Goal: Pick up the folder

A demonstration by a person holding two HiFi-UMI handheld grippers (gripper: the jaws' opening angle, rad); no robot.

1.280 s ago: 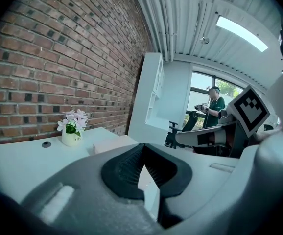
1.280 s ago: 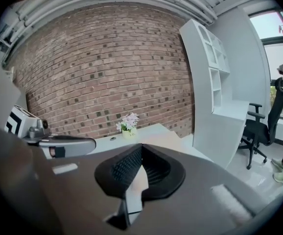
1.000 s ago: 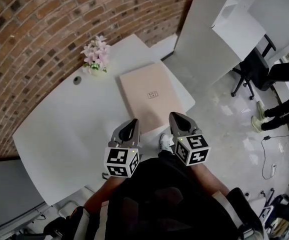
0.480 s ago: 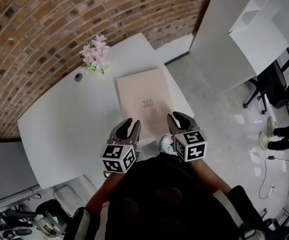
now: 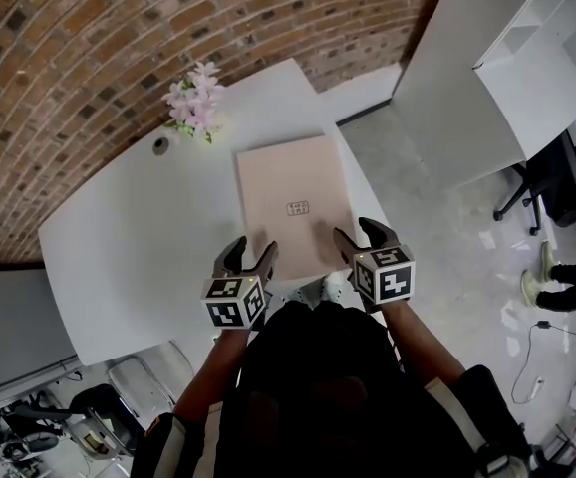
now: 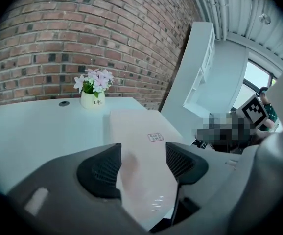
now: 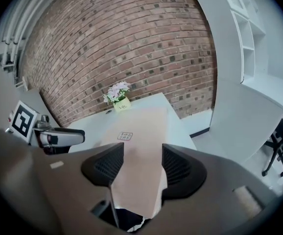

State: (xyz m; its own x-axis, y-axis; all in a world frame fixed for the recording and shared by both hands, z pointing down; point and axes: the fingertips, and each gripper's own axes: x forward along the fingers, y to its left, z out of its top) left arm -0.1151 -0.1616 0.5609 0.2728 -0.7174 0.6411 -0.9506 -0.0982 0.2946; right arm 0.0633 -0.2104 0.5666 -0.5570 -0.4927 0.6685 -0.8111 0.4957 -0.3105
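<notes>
Now, the folder [image 5: 293, 205] lay flat on the white surface [image 5: 134, 237], label patch up, with the surface's near rim running close by the folder's near edge. At the folder's near left corner sat the left hand-held gripper [image 5: 252, 251]. Its jaws had just been opening and stood apart, the folder's near end showing in the gap with neither pad pressing on it. At the folder's near right corner, the right hand-held gripper [image 5: 358, 235] told the same story: jaws just spread, folder between them, nothing clamped. Beyond the folder's far left corner stood a white pot of pink flowers [image 5: 196, 103], and past that the brick wall [image 5: 89, 38].
</notes>
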